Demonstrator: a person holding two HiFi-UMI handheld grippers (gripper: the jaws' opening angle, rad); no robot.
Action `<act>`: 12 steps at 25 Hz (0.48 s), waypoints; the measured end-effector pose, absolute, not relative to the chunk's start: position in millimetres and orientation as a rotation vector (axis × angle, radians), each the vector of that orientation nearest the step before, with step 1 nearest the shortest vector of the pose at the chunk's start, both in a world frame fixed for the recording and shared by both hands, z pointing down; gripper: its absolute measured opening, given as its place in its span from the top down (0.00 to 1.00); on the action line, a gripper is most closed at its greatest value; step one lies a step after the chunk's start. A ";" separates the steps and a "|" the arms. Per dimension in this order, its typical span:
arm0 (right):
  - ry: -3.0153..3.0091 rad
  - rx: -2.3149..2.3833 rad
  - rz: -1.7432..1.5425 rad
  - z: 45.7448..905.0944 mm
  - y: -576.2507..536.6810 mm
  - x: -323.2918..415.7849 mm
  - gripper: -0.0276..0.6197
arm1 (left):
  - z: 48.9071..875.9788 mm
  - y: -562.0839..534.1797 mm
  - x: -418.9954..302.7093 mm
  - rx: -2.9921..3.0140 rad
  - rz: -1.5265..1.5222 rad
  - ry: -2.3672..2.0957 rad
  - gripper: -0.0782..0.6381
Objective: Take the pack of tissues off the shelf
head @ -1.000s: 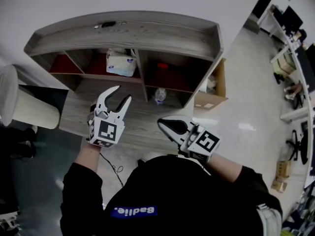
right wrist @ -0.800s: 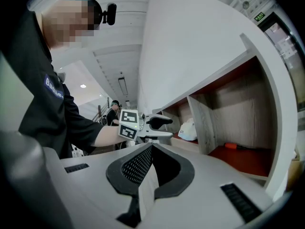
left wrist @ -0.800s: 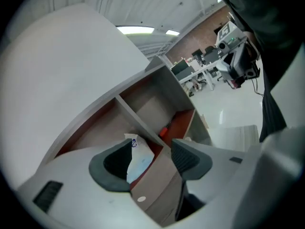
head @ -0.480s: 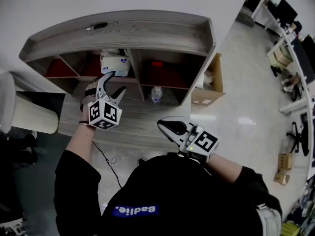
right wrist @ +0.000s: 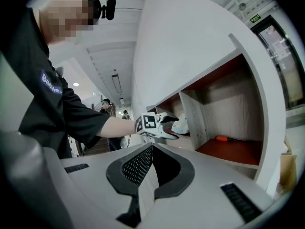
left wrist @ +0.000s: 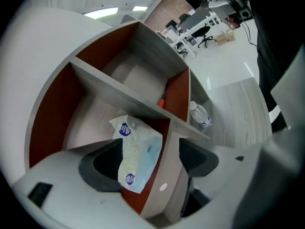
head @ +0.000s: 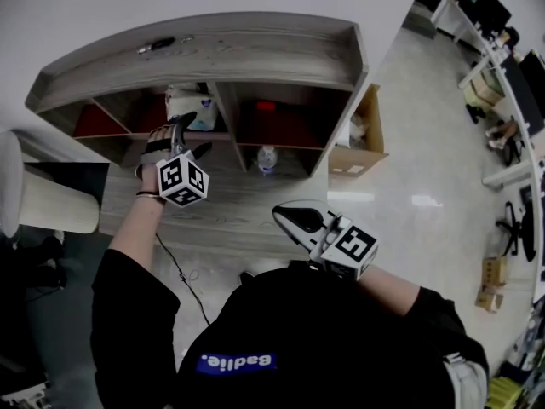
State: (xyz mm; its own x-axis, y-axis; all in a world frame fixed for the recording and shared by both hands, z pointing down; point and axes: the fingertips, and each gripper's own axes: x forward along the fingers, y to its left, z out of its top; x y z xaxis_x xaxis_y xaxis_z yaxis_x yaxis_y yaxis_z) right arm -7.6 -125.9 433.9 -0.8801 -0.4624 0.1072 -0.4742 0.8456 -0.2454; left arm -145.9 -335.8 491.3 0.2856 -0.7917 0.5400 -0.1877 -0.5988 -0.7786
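Jaws of the nearer left hand-held gripper (left wrist: 150, 161) are opening, straddling the untouched pack of tissues (left wrist: 136, 151) lying lengthwise straight ahead.

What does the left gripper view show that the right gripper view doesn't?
Only the left gripper view: a water bottle, and the tissues up close between the opening jaws of the left hand-held gripper, not gripped. Only the right gripper view: the person's arm and the right hand-held gripper, jaws together and empty. Both: the shelf, the tissues and an orange tool.
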 end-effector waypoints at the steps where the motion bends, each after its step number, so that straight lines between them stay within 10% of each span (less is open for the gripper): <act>1: -2.972 0.757 0.416 435.0 -125.9 -7.0 0.91 | 494.7 -338.5 -146.7 -1.951 -1.335 0.870 0.39; 12: -2.946 0.774 0.426 438.0 -125.6 -1.6 0.91 | 515.3 -358.4 -148.9 -1.896 -1.405 0.869 0.38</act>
